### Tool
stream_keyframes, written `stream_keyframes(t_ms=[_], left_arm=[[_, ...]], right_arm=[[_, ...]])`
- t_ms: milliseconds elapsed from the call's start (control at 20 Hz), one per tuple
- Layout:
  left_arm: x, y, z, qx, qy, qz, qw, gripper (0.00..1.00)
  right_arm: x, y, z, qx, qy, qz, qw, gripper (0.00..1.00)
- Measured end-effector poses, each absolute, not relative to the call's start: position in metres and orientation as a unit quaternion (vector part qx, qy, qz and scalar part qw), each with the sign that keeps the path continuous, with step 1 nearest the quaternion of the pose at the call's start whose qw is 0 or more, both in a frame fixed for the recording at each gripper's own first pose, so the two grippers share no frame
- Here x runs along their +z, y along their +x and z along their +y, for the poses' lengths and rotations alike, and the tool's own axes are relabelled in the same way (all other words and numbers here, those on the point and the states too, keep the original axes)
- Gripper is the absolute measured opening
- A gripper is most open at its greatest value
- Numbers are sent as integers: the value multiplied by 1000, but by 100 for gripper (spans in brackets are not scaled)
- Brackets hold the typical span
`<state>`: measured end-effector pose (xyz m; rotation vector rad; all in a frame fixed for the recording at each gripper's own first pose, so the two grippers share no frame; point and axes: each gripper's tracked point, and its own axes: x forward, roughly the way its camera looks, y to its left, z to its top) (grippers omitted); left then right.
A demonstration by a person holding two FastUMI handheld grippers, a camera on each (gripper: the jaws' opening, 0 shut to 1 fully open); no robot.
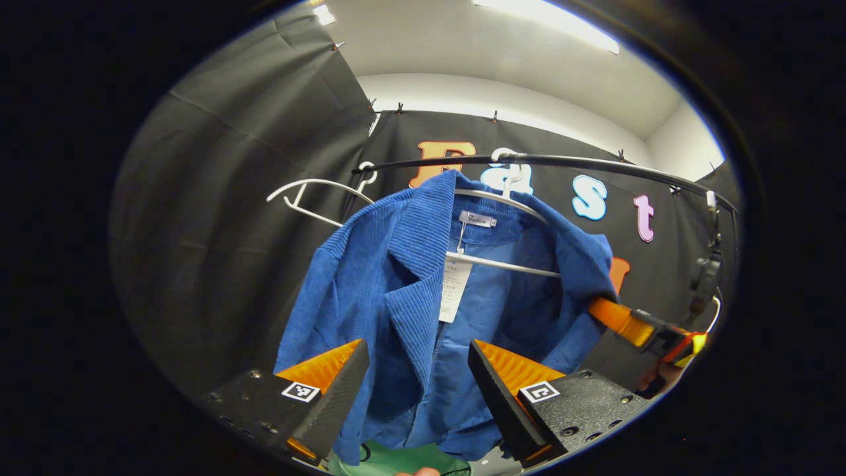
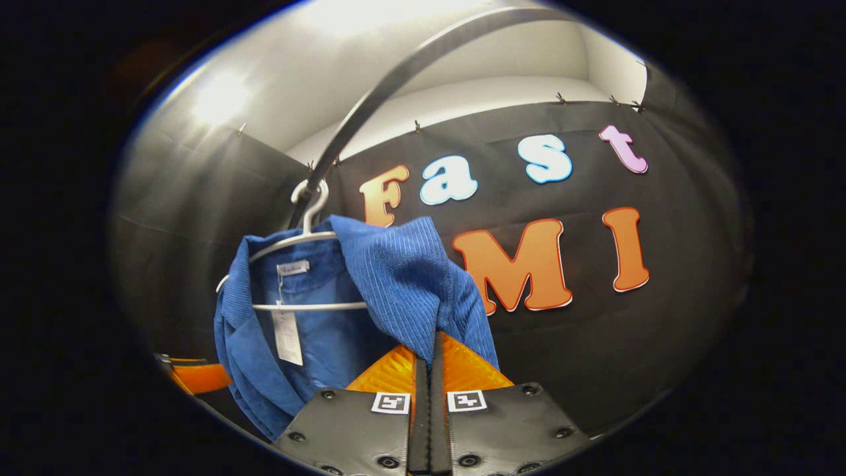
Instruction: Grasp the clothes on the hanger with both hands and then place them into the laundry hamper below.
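A blue corduroy jacket [image 1: 396, 291] hangs on a white hanger [image 1: 502, 264] from a black rail [image 1: 595, 164]. In the left gripper view my left gripper [image 1: 418, 360] stands open just in front of the jacket's front panel and lapel, fingers spread to either side. My right gripper [image 1: 597, 306] reaches in from the right and pinches the jacket's right shoulder edge. In the right gripper view my right gripper [image 2: 429, 344] is shut on a fold of the jacket [image 2: 396, 277], which still drapes over the hanger [image 2: 297, 241]. Below the jacket hem shows a bit of the green hamper [image 1: 396, 461].
An empty white hanger [image 1: 310, 195] hangs on the rail to the left of the jacket. A paper tag [image 1: 455, 291] dangles from the collar. Black cloth walls close in behind and to the sides. A hand [image 1: 661, 377] holds the right gripper.
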<state>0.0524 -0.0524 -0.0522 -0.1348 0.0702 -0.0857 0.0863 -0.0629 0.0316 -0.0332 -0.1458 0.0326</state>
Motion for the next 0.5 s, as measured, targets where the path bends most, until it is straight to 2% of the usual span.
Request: stream_keyframes(t_ms=[50, 300, 500], left_arm=[[-54, 60, -52, -34, -67, 33, 997, 95], [-72, 115, -66, -21, -69, 31, 997, 95], [-80, 136, -55, 31, -54, 16, 998, 95]], right_arm=[[42, 77, -62, 18, -23, -86, 996, 7], [68, 50, -48, 36, -52, -118, 991, 7], [60, 40, -24, 59, -42, -111, 991, 7]])
